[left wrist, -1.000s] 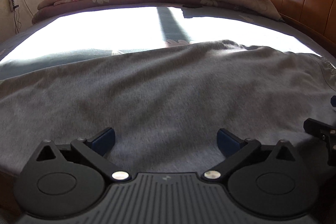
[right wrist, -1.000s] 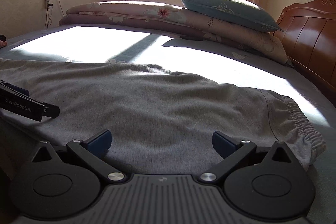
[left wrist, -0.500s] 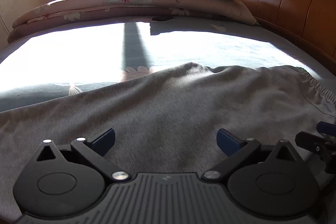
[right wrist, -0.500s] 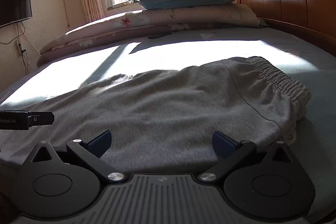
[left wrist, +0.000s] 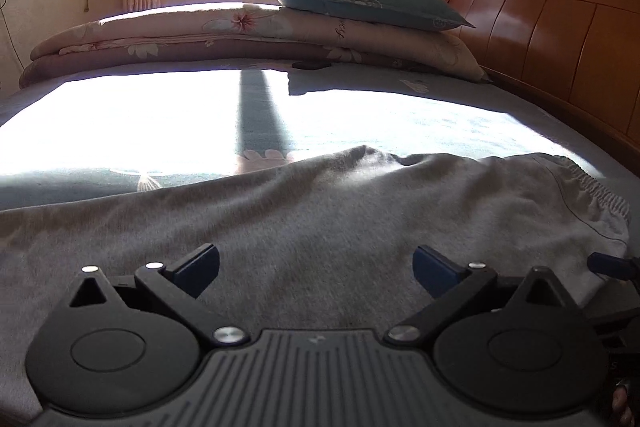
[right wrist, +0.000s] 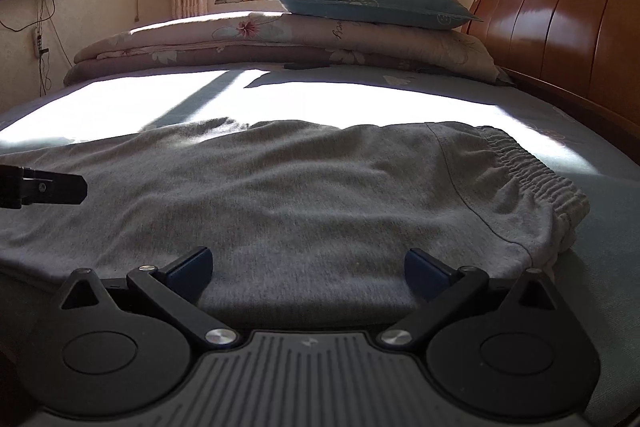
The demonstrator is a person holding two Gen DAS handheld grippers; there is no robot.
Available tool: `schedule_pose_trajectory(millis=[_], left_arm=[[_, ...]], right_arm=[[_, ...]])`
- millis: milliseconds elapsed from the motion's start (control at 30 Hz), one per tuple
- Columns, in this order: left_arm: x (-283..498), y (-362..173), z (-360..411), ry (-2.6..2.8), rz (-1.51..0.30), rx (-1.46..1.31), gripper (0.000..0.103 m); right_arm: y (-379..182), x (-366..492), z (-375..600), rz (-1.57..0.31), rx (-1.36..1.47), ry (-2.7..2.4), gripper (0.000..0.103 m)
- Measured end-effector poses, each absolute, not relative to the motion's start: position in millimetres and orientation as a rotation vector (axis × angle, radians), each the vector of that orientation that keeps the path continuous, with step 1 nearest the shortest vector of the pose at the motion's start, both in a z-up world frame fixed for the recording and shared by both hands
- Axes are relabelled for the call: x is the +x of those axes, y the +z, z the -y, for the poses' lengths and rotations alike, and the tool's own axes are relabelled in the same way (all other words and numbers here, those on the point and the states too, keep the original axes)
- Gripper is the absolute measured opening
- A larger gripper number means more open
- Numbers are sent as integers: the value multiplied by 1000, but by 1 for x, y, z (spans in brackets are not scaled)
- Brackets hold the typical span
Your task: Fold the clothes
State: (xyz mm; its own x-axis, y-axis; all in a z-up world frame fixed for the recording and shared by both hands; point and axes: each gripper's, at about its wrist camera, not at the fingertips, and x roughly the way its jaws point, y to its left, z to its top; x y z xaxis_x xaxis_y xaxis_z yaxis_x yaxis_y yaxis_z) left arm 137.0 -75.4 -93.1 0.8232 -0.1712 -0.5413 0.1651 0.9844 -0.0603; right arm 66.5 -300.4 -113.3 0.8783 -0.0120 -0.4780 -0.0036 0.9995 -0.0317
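Grey sweatpants (left wrist: 320,227) (right wrist: 304,195) lie spread flat across the near part of the bed, the elastic waistband (right wrist: 532,175) at the right. My left gripper (left wrist: 316,267) is open over the cloth near its front edge, nothing between its blue pads. My right gripper (right wrist: 308,265) is also open, low over the front hem near the waistband end. In the right wrist view the left gripper's finger (right wrist: 52,189) pokes in at the left; in the left wrist view the right gripper's tip (left wrist: 612,265) shows at the right edge.
A folded floral quilt (right wrist: 280,43) with a teal pillow (right wrist: 372,3) lies at the far side of the bed under the window. The wooden headboard (right wrist: 560,39) stands at the right. A small dark object (left wrist: 312,65) lies by the quilt. Sunlit sheet (left wrist: 160,123) stretches beyond the pants.
Both grippers have swung their view rightward then back and shifted right along the pants' front edge, so the waistband now shows in both views. Jaws stayed open; the cloth has not moved.
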Motion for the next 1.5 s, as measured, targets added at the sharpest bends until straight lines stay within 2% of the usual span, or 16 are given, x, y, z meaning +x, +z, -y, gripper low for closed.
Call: schedule_pose_trajectory(millis=[100, 167, 267, 500, 633, 767, 1000, 1233, 1433, 1500], left_arm=[[144, -115, 64, -231, -655, -49, 102], [129, -126, 65, -260, -581, 10, 102], [126, -127, 72, -278, -580, 106, 102], [134, -119, 46, -321, -605, -126, 102], [132, -122, 47, -339, -589, -103, 102], [130, -123, 49, -339, -575, -74, 102], [131, -111, 25, -331, -548, -278, 102], [137, -117, 17, -279, -568, -327, 102], [144, -117, 8, -299, -584, -384, 102], [146, -117, 6, -300, -586, -393, 102]], right_arm=[[-115, 67, 294, -490, -58, -36, 103], [-110, 68, 294, -505, -59, -41, 103], [-95, 65, 291, -475, -21, -37, 103], [-76, 109, 244, -494, -162, 63, 103], [-90, 135, 239, -595, -165, 58, 103], [-101, 119, 276, -634, 20, 48, 103], [-76, 101, 296, -610, 3, 41, 103], [-31, 204, 307, -649, 281, 248, 103], [-69, 292, 318, -832, 538, 332, 103], [-80, 303, 325, -826, 549, 296, 103]])
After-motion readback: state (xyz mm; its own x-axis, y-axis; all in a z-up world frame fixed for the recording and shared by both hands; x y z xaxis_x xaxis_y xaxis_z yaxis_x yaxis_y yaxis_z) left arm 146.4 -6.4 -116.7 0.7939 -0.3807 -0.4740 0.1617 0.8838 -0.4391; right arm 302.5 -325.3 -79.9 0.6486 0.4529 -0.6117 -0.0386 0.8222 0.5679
